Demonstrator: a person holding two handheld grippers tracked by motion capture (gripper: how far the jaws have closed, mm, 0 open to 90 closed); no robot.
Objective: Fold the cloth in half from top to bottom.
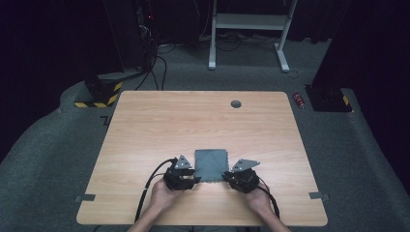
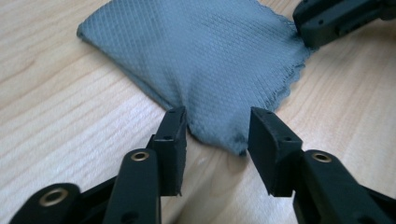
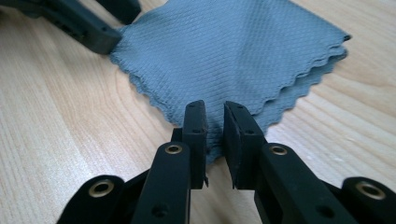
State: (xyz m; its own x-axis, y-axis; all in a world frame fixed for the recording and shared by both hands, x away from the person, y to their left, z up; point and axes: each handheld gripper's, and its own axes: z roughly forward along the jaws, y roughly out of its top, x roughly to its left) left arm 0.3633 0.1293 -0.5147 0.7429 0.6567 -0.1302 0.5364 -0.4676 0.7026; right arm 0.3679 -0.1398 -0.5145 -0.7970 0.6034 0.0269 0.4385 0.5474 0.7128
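While the right gripper [image 3: 215, 112] pinches the folded cloth's [image 1: 211, 164] near corner, the left gripper [image 2: 217, 116] stands half-open around its corner, so releasing comes next.

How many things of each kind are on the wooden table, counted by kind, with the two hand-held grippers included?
Grey folded cloth: 1
Black grippers: 2, the left gripper and the right gripper
Round grey cap in the table top: 1
Total: 4
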